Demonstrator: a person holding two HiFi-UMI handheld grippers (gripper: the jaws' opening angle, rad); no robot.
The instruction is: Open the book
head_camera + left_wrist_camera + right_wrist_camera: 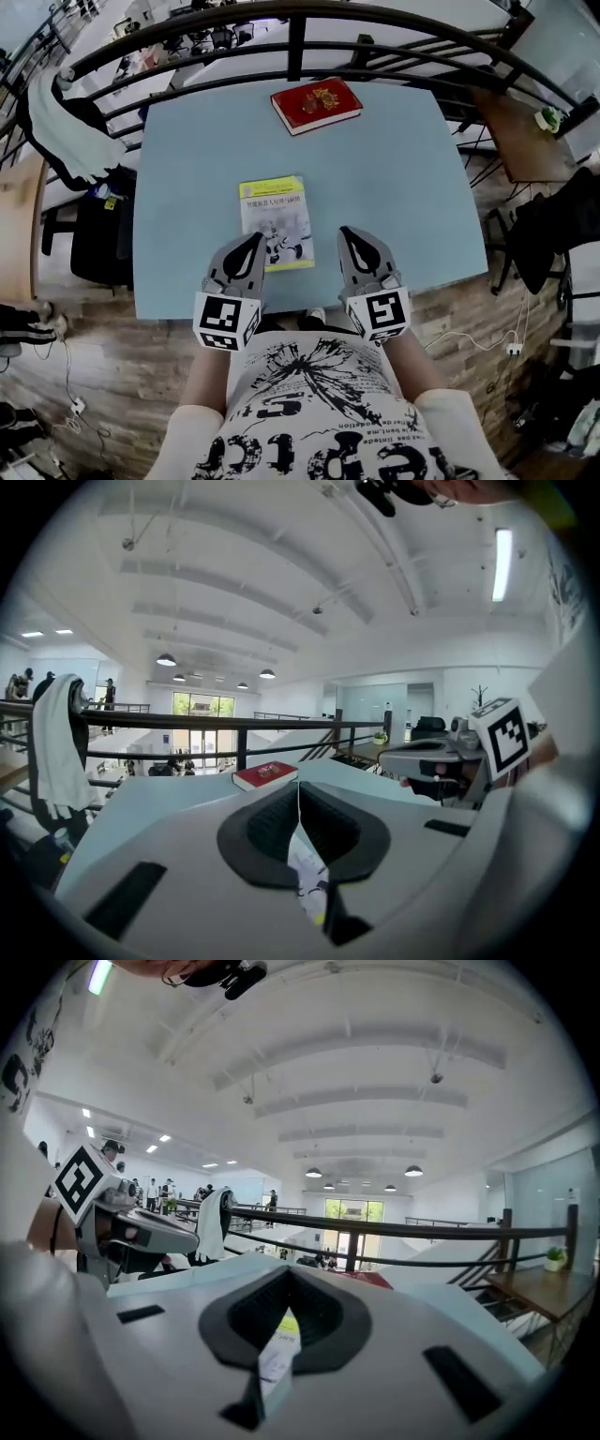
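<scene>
A closed book with a yellow and white cover (275, 221) lies flat in the middle of the light blue table (403, 178). A closed red book (316, 104) lies at the table's far edge. My left gripper (255, 240) is shut with nothing in it, and its tip hovers over the yellow book's near left corner. My right gripper (349, 232) is shut and holds nothing, just right of that book. In the left gripper view the shut left gripper (298, 786) points toward the red book (267, 774). In the right gripper view the right gripper (286, 1275) has its jaws together.
A dark metal railing (300, 42) curves round the table's far side, with a white cloth (56, 122) hung over it at the left. A black chair (98, 234) stands left of the table. A wooden desk (525, 131) and a dark chair (553, 225) are on the right.
</scene>
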